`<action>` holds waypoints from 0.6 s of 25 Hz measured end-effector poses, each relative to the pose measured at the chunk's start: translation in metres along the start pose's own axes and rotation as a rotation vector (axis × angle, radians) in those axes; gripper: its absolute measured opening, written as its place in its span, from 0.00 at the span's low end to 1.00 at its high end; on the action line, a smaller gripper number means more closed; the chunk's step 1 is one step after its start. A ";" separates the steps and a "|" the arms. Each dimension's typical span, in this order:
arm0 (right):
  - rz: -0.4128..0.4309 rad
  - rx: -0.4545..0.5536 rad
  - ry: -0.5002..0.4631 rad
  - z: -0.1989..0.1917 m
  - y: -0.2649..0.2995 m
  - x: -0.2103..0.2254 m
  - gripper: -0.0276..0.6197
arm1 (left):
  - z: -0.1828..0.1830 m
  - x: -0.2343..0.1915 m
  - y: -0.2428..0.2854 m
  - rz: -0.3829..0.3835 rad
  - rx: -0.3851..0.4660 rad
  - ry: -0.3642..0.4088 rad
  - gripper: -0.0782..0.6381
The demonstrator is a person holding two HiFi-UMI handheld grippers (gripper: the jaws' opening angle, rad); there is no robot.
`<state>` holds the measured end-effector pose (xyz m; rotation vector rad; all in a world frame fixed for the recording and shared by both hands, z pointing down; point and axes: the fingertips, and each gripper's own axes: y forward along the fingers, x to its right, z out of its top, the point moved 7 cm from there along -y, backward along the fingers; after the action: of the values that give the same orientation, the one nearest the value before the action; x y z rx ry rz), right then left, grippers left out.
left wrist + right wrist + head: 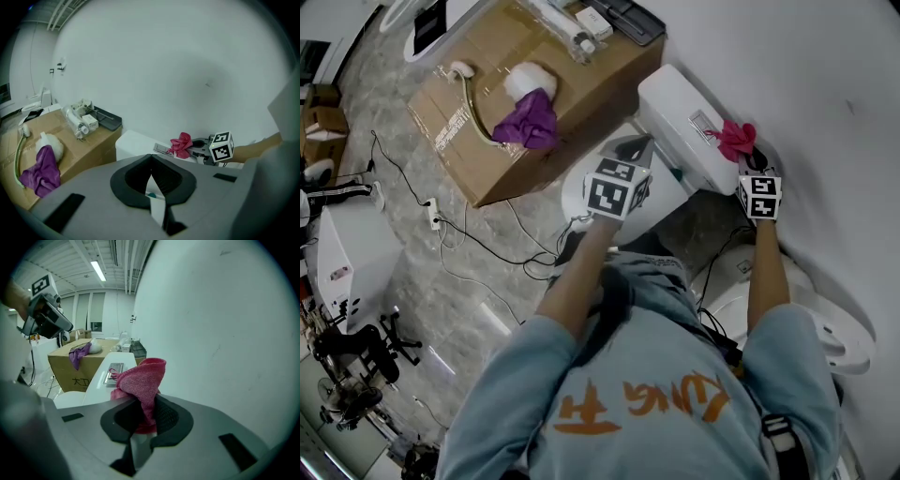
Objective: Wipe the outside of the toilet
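The white toilet tank (680, 117) stands against the wall, its flush plate (114, 369) set in the lid. My right gripper (747, 161) hovers over the tank's right end, shut on a pink cloth (143, 380) that bunches up above the jaws; the pink cloth (736, 139) lies at the tank's top edge. My left gripper (630, 150) is shut with nothing in it, held above the toilet bowl (579, 192) just left of the tank. In the left gripper view, the tank (136, 143), the pink cloth (181, 144) and the right gripper's marker cube (221, 146) lie ahead.
A cardboard box (487, 141) left of the toilet carries a purple cloth (528, 122), a white fluffy ball (528, 80), a hose and a black tray (628, 19). Cables (469, 244) and a power strip lie on the floor. The wall (825, 112) is close on the right.
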<state>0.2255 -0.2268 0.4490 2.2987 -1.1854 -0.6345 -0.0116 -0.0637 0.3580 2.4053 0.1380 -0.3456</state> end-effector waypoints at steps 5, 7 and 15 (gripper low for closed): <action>-0.029 -0.004 0.036 -0.012 -0.018 0.001 0.14 | -0.002 0.002 0.000 -0.008 -0.003 0.002 0.14; -0.043 -0.006 0.050 -0.019 -0.026 0.001 0.14 | -0.004 0.002 0.001 -0.008 -0.006 -0.001 0.14; -0.161 -0.018 0.319 -0.038 -0.052 0.000 0.14 | -0.010 0.000 0.002 -0.008 -0.021 -0.016 0.14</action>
<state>0.2799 -0.1929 0.4478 2.3855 -0.8496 -0.3132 -0.0093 -0.0587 0.3667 2.3814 0.1437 -0.3658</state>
